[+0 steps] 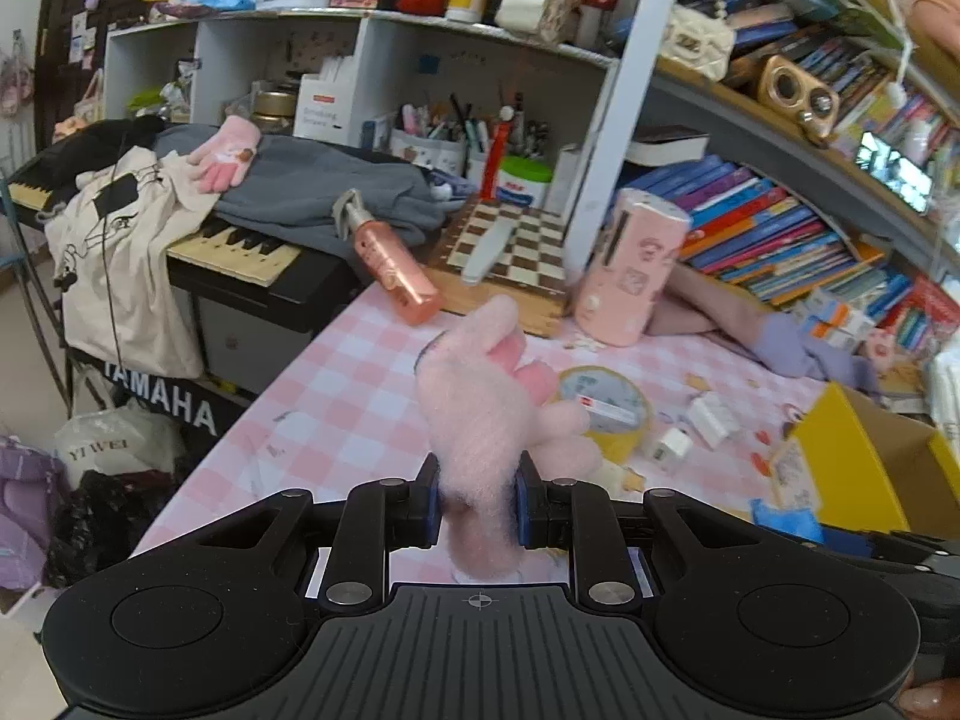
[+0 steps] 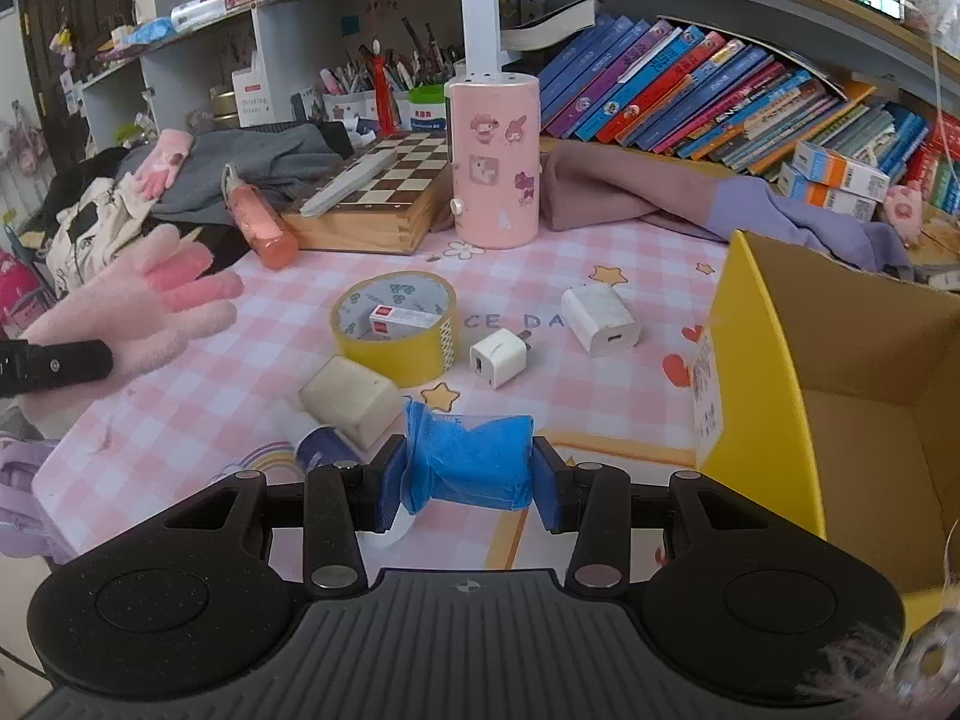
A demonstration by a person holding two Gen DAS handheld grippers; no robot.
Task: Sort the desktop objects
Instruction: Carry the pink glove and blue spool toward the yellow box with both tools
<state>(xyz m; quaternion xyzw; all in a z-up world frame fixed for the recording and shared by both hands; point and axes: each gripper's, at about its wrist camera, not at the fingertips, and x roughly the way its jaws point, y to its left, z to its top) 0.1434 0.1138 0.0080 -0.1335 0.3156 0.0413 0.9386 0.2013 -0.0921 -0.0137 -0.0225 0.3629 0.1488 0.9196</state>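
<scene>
"YAMAHA" marks the keyboard (image 1: 162,408); left gripper (image 1: 477,507) clamps pink glove (image 1: 480,396), right gripper (image 2: 467,480) blue packet (image 2: 468,462).

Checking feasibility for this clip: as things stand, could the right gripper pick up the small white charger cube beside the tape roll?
Probably not yet. The right gripper is already shut on a blue packet, so its jaws are occupied. The small white charger cube itself lies uncovered on the checked tablecloth beside the yellow tape roll.

Keyboard front (image 1: 162,405): "YAMAHA" — far left
Plastic bag (image 1: 102,444): "YIWEI" — on floor
Tablecloth (image 2: 522,321): "CE DA" — partly hidden
</scene>
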